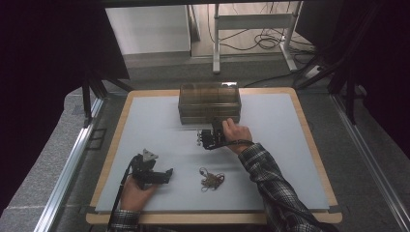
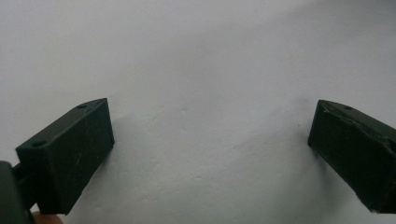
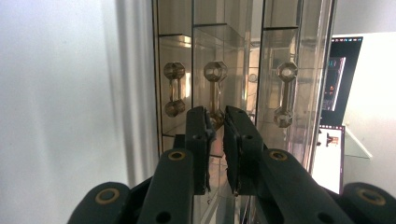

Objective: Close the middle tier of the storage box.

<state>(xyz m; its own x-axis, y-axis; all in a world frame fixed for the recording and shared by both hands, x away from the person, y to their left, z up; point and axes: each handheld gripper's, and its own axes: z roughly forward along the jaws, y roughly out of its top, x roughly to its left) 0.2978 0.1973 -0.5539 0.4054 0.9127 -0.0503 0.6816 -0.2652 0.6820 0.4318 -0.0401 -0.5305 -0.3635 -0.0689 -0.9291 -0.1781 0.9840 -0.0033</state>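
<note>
A clear brownish drawer box stands at the back middle of the white table top. My right gripper sits just in front of it, rolled on its side. In the right gripper view the right gripper has its jaws nearly together, pinching the lower end of the middle drawer handle. Two more handles flank it. My left gripper rests near the front left, jaws wide apart. In the left gripper view the left gripper has only bare white surface between its jaws.
A small tangled brown chain or cord lies on the table between the two hands, near the front. The table has a wooden rim. Beyond it are grey floor, desk legs and cables.
</note>
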